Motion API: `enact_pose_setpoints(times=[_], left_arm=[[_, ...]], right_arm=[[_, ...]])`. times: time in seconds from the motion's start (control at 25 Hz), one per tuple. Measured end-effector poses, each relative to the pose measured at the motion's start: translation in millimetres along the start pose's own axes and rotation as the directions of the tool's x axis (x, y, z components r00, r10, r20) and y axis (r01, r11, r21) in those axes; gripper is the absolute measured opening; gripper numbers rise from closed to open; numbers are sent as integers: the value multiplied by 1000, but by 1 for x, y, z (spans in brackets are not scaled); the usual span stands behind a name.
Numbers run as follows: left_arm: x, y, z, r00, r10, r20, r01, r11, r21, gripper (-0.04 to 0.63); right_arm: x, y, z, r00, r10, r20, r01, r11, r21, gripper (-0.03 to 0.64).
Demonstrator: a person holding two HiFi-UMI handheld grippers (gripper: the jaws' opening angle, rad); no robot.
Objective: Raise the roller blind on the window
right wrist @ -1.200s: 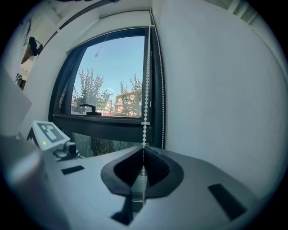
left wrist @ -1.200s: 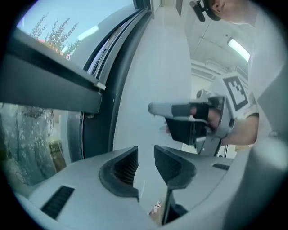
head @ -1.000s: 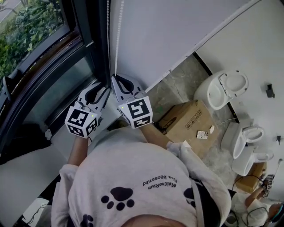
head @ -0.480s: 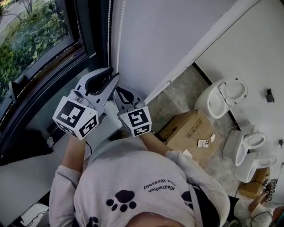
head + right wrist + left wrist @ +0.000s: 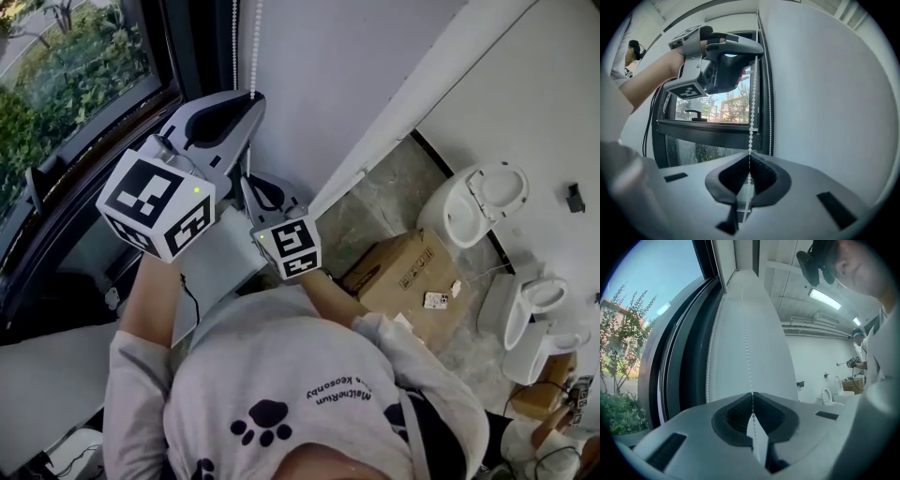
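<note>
Head view is showing two grippers reaching out to the far wall (image 5: 366,84), right beside the window (image 5: 75,94). The left gripper (image 5: 250,95) is sitting higher up. The right gripper (image 5: 246,181) is sitting lower down and nearer to the person.

A white bead chain (image 5: 254,42) is hanging down in front of the white wall, just right of the window's dark frame (image 5: 192,56). The left gripper's jaws have just been closing, and now they are pinching the chain tight between their dark pads. The right gripper's jaws are squeezing together on the same strand, lower down. In the right gripper view, the chain is running straight up from those jaws to the left gripper above. A second strand (image 5: 769,93) is hanging free just beside the held one.

Green bushes (image 5: 56,103) are showing outside the glass. Over on the right, a cardboard box (image 5: 403,272) and white toilets (image 5: 473,202) are sitting on the floor, well apart from the grippers.
</note>
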State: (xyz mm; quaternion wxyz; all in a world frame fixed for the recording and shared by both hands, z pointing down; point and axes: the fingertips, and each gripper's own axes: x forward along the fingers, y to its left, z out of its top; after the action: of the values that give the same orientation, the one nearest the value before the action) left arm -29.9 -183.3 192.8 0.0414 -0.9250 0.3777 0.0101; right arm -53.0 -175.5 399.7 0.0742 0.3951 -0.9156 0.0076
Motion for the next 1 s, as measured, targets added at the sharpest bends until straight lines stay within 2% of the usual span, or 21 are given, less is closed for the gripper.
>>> enact_pose_setpoints(times=[0.32, 0.64, 1.0], left_arm=[[-6, 6, -8, 999, 50, -19, -49, 999, 17, 11], [-8, 7, -82, 992, 56, -116, -64, 995, -73, 11], [-14, 4, -148, 983, 48, -178, -80, 981, -176, 11]], right_arm=[[2, -2, -6, 1000, -4, -13, 4, 1000, 2, 10], [6, 4, -79, 987, 19, -158, -11, 999, 50, 11], [9, 13, -142, 951, 56, -306, -38, 997, 65, 11]])
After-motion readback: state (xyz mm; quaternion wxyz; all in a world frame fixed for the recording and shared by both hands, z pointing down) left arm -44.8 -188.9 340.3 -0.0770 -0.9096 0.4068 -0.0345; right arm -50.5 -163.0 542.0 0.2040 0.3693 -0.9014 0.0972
